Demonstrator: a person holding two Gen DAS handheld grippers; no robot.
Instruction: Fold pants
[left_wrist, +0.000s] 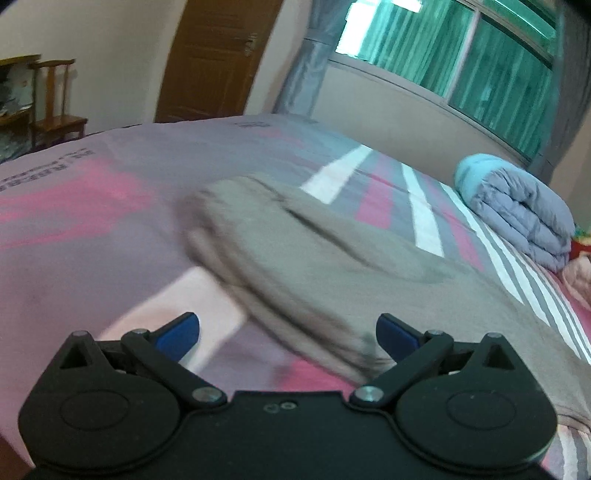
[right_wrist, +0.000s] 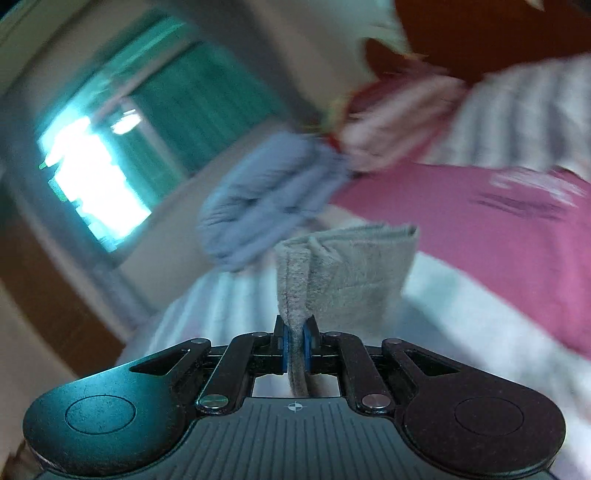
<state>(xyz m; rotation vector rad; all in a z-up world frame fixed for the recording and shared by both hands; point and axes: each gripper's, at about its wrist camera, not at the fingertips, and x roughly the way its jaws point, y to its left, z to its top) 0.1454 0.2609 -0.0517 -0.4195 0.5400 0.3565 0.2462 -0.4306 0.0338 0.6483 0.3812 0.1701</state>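
The soft grey-brown cloth pants (left_wrist: 295, 258) lie on the big bed with the pink, grey and white striped cover (left_wrist: 92, 206). In the left wrist view they fill the middle of the frame and run down to the lower right. The cloth looks smooth there, with one dark slit like a pocket near the top. The picture is a bit blurry.

In the right wrist view a piece of the same pants (right_wrist: 343, 258) stands up in the middle of the frame. It is folded in layers, with a stitched hem along its top edge.

The left gripper (left_wrist: 287, 334) has its black arms spread wide at the bottom of the frame. Its blue fingertips (left_wrist: 177, 336) are far apart and hold nothing. The right one sits just beside the edge of the pants; I cannot tell if it touches.

The right gripper (right_wrist: 296, 341) is squeezed almost closed. Its blue pads (right_wrist: 284, 343) pinch the edge of the pants tight between them.

A folded light blue puffy blanket (left_wrist: 517, 210) lies at the right of the left wrist view. A brown wooden door (left_wrist: 218, 59) is at the top, and a window with green curtains (left_wrist: 443, 48) is at the upper right.
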